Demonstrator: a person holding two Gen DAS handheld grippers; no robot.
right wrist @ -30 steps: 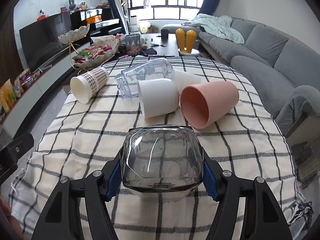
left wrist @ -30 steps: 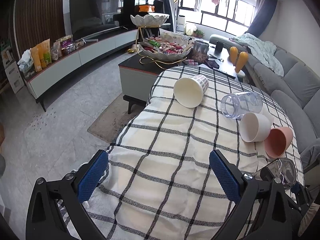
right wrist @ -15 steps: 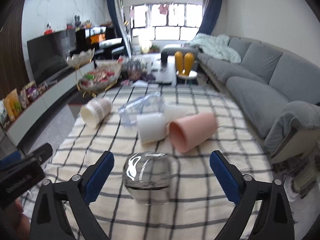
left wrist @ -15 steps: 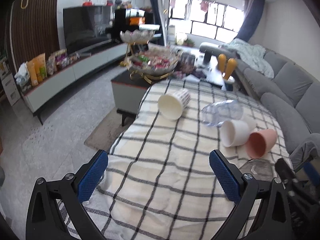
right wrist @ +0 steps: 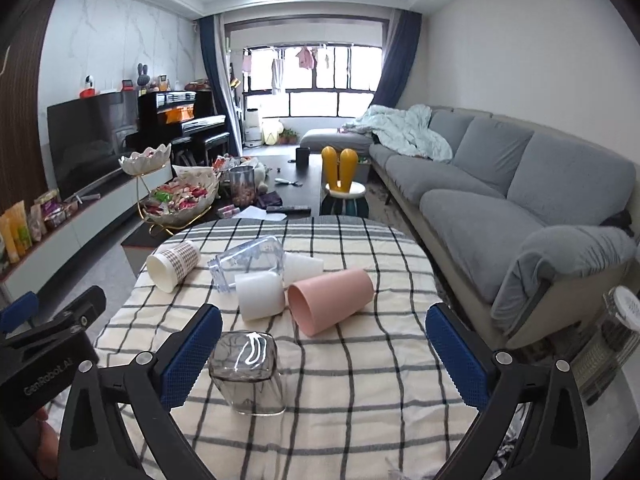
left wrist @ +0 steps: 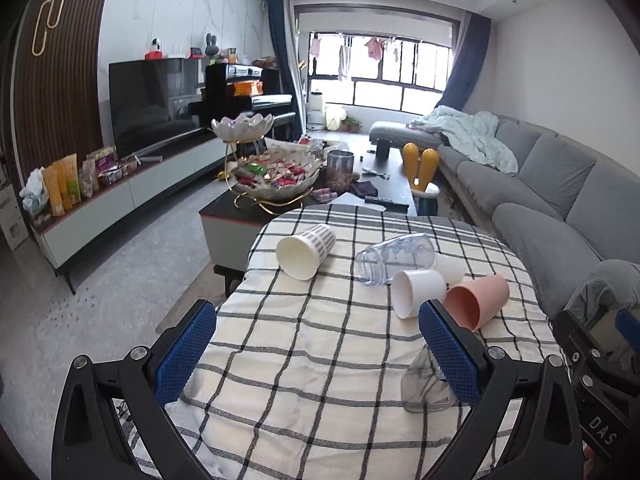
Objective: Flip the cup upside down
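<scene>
Jaws wide on both; smoky cup (right wrist: 249, 374) stands inverted.

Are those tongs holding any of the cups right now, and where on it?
No. Both the left tongs and the right tongs are open and empty; the smoky glass cup stands upside down on the tablecloth.

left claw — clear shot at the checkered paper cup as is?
Probably yes. The left claw is open, and only bare tablecloth lies between it and the checkered paper cup, which lies on its side apart from the other cups.
</scene>
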